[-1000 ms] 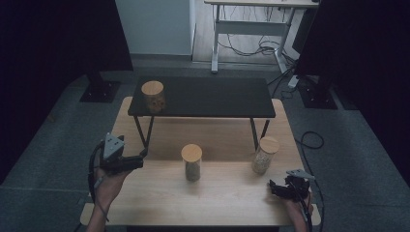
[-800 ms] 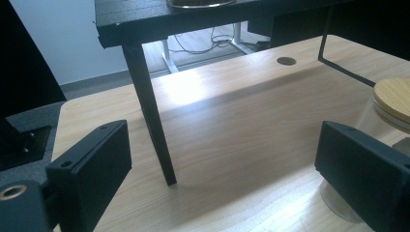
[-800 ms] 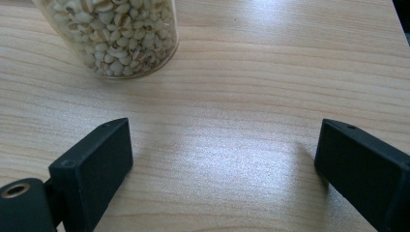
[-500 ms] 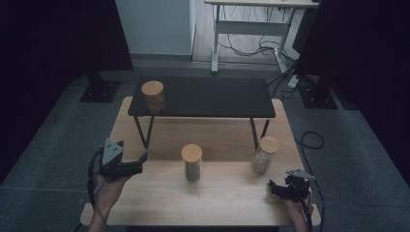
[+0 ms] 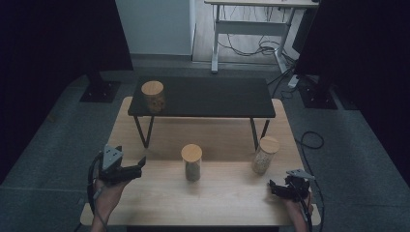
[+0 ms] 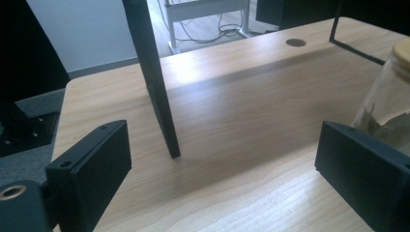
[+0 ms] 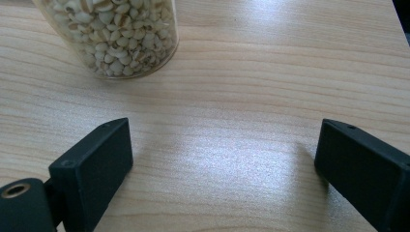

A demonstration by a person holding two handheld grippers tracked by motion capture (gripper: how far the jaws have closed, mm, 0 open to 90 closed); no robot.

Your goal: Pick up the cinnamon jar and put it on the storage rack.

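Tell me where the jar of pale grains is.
High view: grain jar stands on the wooden table's right side, beside the black shelf's right legs.

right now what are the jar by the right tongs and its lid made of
The jar of pale grains looks like clear glass, perhaps plastic: its contents show through the smooth wall. Its lid looks like light wood or bamboo: tan, matte, flat.

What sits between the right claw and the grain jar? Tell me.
Nothing: bare wooden table separates the open right claw from the grain jar, seen in the right gripper view.
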